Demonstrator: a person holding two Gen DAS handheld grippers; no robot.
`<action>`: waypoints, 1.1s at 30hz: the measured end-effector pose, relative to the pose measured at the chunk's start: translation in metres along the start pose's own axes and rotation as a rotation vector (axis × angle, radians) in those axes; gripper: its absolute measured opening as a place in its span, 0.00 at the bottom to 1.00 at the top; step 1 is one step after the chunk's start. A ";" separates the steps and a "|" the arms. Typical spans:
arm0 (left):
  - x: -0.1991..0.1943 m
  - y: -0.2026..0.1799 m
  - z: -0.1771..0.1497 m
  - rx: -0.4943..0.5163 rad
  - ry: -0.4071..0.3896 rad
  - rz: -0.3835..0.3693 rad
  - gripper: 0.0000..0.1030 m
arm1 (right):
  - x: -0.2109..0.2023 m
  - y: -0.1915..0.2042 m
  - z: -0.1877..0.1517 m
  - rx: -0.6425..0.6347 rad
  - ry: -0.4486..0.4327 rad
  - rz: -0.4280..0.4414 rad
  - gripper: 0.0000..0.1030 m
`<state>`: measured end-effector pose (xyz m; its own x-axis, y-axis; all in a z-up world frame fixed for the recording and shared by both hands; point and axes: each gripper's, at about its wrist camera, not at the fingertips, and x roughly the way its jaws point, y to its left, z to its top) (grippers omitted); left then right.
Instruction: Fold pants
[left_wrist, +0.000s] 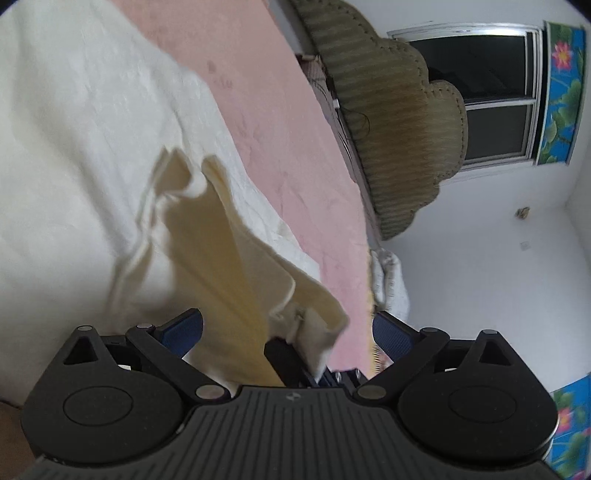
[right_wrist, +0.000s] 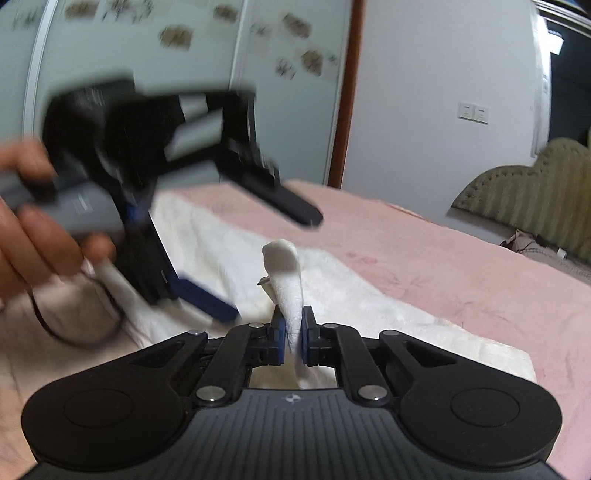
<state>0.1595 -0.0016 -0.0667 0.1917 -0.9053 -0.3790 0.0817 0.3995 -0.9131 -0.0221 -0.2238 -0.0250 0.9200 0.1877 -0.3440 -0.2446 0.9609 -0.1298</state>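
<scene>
- The bed (right_wrist: 424, 254) carries everything; it has a pink sheet (left_wrist: 295, 184) that looks a little wrinkled.
- The cream-white pants (right_wrist: 229, 258) lie spread flat on the sheet, and they cover a big part of it.
- One part of the pants is lifted up from the bed, the rest stays flat.
- At the far end of the bed stands a padded olive headboard (left_wrist: 399, 122).
- Near the headboard some small things lie; they are too small to tell.

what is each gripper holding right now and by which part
The right gripper is shut on a bunched fold of the cream cotton pants. The left gripper stands open, with the pants edge draped between its fingers, not pinched.
</scene>
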 end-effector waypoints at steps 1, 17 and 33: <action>0.007 0.003 0.003 -0.023 0.006 -0.011 0.95 | -0.004 0.001 0.001 -0.010 -0.003 -0.003 0.08; -0.010 -0.022 -0.013 0.432 -0.192 0.307 0.02 | -0.019 -0.053 0.007 0.286 -0.083 0.187 0.14; -0.008 -0.051 -0.008 0.573 -0.252 0.415 0.26 | 0.038 -0.065 -0.005 0.300 0.174 -0.064 0.15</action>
<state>0.1456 -0.0161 -0.0186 0.5298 -0.6315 -0.5661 0.4376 0.7753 -0.4554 0.0271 -0.2800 -0.0348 0.8581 0.1127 -0.5010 -0.0635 0.9914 0.1142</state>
